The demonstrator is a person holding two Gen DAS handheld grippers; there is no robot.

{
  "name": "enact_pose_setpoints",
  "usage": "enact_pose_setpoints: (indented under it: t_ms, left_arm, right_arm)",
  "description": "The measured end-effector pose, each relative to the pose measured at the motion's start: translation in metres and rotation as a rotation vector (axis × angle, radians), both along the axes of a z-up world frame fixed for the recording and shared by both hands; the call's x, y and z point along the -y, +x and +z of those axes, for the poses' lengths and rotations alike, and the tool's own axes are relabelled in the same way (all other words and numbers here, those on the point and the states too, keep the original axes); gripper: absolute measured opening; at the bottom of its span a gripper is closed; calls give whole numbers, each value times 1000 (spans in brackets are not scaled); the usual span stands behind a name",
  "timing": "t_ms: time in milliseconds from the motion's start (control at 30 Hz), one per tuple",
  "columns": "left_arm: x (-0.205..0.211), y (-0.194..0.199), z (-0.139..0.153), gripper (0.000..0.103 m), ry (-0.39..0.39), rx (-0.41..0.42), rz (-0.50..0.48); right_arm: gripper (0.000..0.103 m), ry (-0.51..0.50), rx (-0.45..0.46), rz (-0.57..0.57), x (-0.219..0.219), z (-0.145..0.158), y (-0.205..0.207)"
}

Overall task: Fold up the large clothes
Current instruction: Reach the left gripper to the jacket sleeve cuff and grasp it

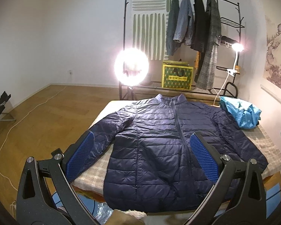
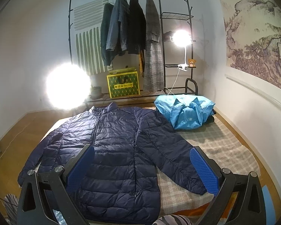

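Observation:
A navy quilted puffer jacket lies flat and front-up on a low table with a checked cloth, sleeves spread, collar at the far end. My left gripper hovers open above the jacket's lower left part, blue pads wide apart with nothing between them. My right gripper also hangs open over the jacket's lower right, near the right sleeve. Neither gripper touches the fabric.
A crumpled light-blue bag sits at the table's far right corner. Behind stand a black clothes rack with several hung coats, a yellow-green box, a ring light and a clip lamp.

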State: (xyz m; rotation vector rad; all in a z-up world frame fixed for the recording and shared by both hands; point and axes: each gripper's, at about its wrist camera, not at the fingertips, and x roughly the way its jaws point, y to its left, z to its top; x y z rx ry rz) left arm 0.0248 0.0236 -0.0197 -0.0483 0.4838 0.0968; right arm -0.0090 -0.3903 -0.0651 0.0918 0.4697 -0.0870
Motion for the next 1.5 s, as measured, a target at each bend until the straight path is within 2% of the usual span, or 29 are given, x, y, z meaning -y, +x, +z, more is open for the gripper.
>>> enact_pose_setpoints:
  t_ms: [133,300,467,533,667,733,900,1000,1200,1333,1500]
  left_arm:
    - [-22,12,-17,103,-51,-33,32]
    - [-67,22,-45,103,-188,-34,55]
    - [-106,37,-77,103,-198,-77,139]
    - [-127,46,-96,100,-267,-120,152]
    - [-182,60,-141,76,-503,-218,205]
    - [-212,60,-160,71,-587,-244,263]
    - [-273,55,-188,70,-628,-285,351]
    - [-315,49,-211,70,-762,-312,387]
    - [-365,44,-270,70,-974,-375,515]
    - [-382,41,-306,70,-1080,-396,569]
    - [-400,43,-332,70,-1169,-401,614]
  right_arm:
    - [103,0,-8,-7,-3,-5,4]
    - [103,-15,30,-12,-10,-10,5]
    - [103,-35,52,1,-20,-16,11]
    - [103,-28,53,21,-23,-19,14]
    - [103,-5,32,50,-30,-23,21]
    - [103,3,11,71,-33,-26,26]
    - [103,17,-22,102,-41,-33,34]
    - [103,27,-43,114,-46,-38,39]
    - [103,19,-71,144,-61,-44,48]
    - [103,-10,-63,155,-71,-40,51]
    - [103,-6,-79,171,-79,-40,58]
